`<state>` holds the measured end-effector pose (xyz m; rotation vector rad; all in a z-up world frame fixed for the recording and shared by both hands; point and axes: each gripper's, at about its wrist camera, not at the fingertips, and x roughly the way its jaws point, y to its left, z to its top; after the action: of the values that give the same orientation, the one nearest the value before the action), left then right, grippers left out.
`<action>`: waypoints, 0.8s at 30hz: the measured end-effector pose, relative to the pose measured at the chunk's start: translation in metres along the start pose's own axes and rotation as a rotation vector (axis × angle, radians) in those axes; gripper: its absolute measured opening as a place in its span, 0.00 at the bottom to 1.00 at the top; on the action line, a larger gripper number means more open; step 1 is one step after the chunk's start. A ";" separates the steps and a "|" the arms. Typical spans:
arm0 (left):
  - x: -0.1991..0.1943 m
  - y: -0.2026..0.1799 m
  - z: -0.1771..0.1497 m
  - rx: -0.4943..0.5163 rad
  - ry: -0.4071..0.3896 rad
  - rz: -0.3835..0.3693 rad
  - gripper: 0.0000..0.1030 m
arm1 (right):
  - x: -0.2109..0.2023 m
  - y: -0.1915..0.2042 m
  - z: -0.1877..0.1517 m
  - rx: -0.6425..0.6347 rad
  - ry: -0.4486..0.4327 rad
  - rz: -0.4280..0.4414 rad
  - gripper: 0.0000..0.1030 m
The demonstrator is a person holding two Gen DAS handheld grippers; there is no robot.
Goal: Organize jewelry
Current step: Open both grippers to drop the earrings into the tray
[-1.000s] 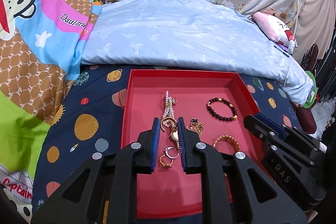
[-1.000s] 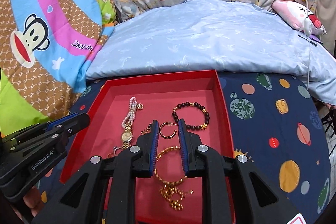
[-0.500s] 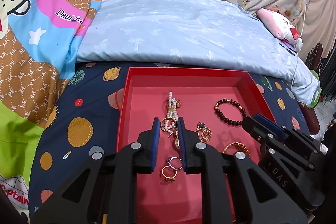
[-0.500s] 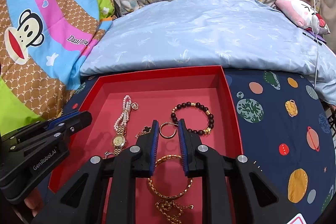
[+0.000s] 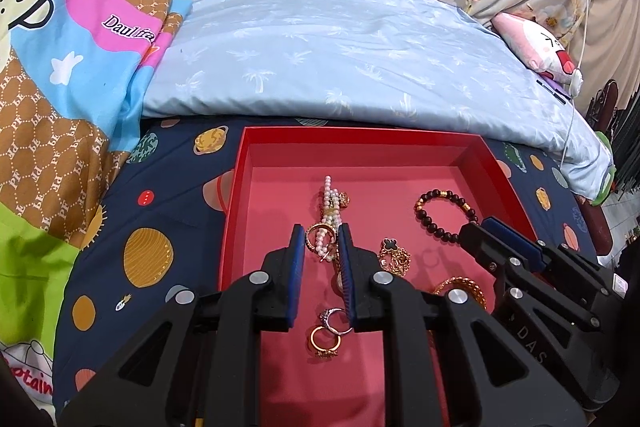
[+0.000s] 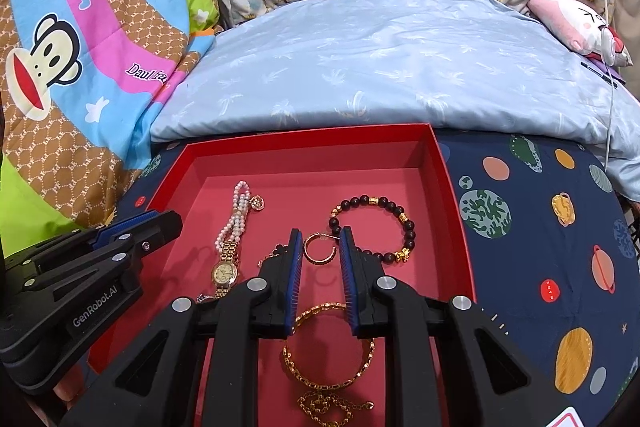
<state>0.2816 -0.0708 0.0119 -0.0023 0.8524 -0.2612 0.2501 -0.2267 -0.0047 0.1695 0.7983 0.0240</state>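
Note:
A red tray [image 5: 236, 187] lies on the navy planet sheet and holds the jewelry. My left gripper [image 5: 321, 239] hovers over a pearl-strap watch [image 5: 330, 203], its jaws narrowly open with nothing between the pads. Two rings [image 5: 324, 341] lie below it, with a black clover chain [image 5: 390, 247] and a dark bead bracelet [image 5: 438, 191] to the right. My right gripper [image 6: 320, 239] hangs over the same tray [image 6: 452, 187], narrowly open and empty above a gold hoop [image 6: 318, 262]. A gold chain bracelet [image 6: 304, 371] lies under its jaws. The watch [image 6: 226, 271] and bead bracelet [image 6: 362, 200] flank it.
A light blue pillow [image 5: 340, 59] bulges right behind the tray. A monkey-print blanket [image 6: 80, 67] rises at the left, and a pink plush toy [image 5: 536, 51] with a white cable sits far right. Navy sheet [image 6: 540, 227] spreads right of the tray.
Both grippers have edged a little forward and down over the tray, so the jewelry sits lower in each view. Neither pair of jaws has changed its gap.

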 end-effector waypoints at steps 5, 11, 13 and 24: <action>0.003 0.000 0.001 0.003 0.000 0.005 0.16 | 0.004 0.000 0.000 -0.001 0.005 -0.001 0.17; 0.007 0.000 0.002 0.002 0.006 0.006 0.16 | 0.009 0.001 0.001 -0.006 0.012 -0.005 0.17; 0.009 0.001 0.002 0.002 0.008 0.008 0.16 | 0.009 0.001 0.000 -0.007 0.012 -0.005 0.17; 0.010 -0.001 0.002 0.008 0.005 0.046 0.16 | 0.009 0.003 0.000 -0.008 0.001 -0.019 0.19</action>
<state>0.2893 -0.0745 0.0062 0.0258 0.8552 -0.2214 0.2569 -0.2232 -0.0106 0.1545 0.8007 0.0091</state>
